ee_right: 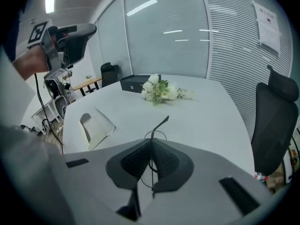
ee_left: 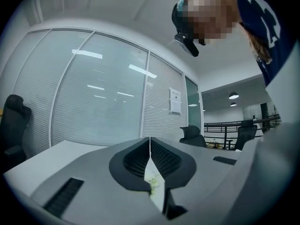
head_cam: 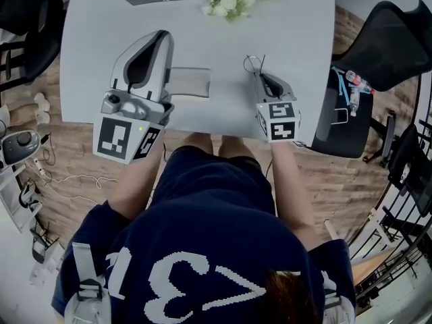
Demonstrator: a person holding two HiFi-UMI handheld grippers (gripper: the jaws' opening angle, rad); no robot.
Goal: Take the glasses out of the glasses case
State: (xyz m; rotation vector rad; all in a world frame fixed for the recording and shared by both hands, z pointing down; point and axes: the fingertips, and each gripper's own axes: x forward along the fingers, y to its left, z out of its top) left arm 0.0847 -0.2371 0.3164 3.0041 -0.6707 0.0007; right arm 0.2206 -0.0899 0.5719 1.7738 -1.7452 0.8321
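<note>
Glasses (ee_right: 162, 122) of thin dark wire sit in the right claw (ee_right: 151, 142). Its jaws are pressed together on the frame. One temple arm rises above the tips, and a round rim shows just beyond them. From the head view this claw (head_cam: 259, 76) is over the white desk (head_cam: 297, 32), close to its near edge, and the glasses (head_cam: 254, 64) stick out ahead of the tips.

The glasses case (ee_right: 97, 124) is pale grey and lies flat on the desk (ee_right: 206, 111), to the left of the right claw and a little ahead of it, apart from the glasses. Its open end shows a darker hollow. In the head view the case (head_cam: 190, 83) is between the two claws, nearer to the left one, which covers one end of it.

The left claw (ee_left: 150, 142) is closed with its tips touching, and only a thin gap stays lower between the pads. It is tilted upward and faces a glass wall with blinds. In the head view the left claw (head_cam: 160, 39) is held above the desk.

Far ahead of the right claw there is a bunch of white flowers (ee_right: 161, 92), with a black box (ee_right: 133, 82) to their left. A black office chair (ee_right: 276, 121) stands to the right of this claw, past the desk edge.
</note>
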